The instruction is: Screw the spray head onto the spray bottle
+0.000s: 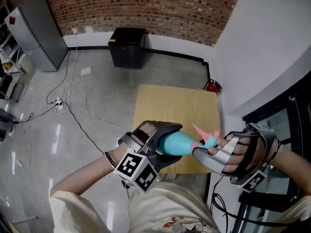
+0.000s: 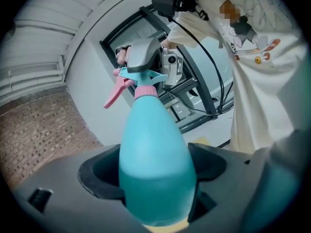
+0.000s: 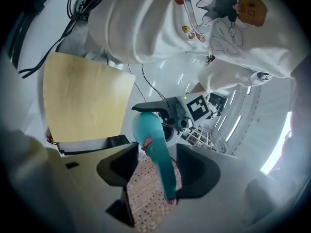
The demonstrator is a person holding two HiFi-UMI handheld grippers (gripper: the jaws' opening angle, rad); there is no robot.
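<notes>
A teal spray bottle (image 1: 177,143) is held in the air above the near edge of a wooden table (image 1: 175,106), lying roughly level. My left gripper (image 1: 167,135) is shut on its wide body (image 2: 155,159). The spray head (image 1: 209,141), teal with a pink trigger (image 2: 114,95) and a pink collar (image 2: 146,91), sits on the bottle's neck. My right gripper (image 1: 214,145) is shut on that head. In the right gripper view the spray head (image 3: 163,171) runs between the jaws, with the bottle (image 3: 145,126) and left gripper (image 3: 167,109) behind it.
A black cabinet (image 1: 128,47) stands against the brick wall beyond the table. A grey metal cabinet (image 1: 36,30) is at far left, cables (image 1: 73,106) trail over the floor, and a red fire extinguisher (image 1: 211,85) sits by the white wall. A dark window frame (image 1: 291,130) is on the right.
</notes>
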